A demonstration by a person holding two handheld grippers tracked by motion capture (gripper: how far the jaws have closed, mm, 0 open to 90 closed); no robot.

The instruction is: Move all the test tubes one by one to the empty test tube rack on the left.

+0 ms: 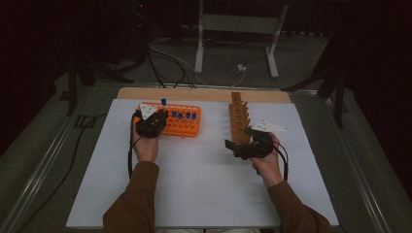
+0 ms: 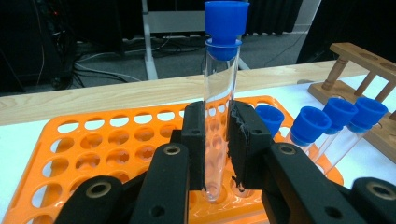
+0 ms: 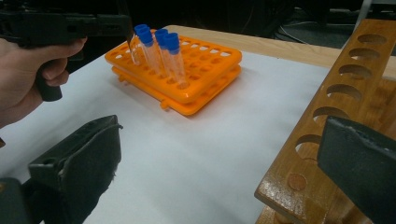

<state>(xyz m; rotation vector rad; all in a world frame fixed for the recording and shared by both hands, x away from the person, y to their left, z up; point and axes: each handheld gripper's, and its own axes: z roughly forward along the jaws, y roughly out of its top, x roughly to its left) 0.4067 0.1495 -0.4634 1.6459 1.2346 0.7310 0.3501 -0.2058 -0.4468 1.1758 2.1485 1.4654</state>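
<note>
Lifting step: left gripper (image 2: 217, 149) clamped on blue-capped test tube (image 2: 219, 93), raised above orange rack (image 2: 70, 140). Right gripper (image 3: 219, 163) jaws apart beside wooden rack (image 3: 345, 93). Next: probably carry tube across, lower upright into a hole.

The setting is a laboratory-style recording station. A white-covered counter (image 1: 204, 184) carries an orange test-tube rack (image 1: 182, 124) holding blue-capped tubes (image 2: 327, 133) and a wooden tube rack (image 1: 239, 119). Behind the counter, dark curtains, loose floor cables (image 1: 165, 60) and a grey metal stand (image 1: 238, 29) indicate an equipment room.
</note>
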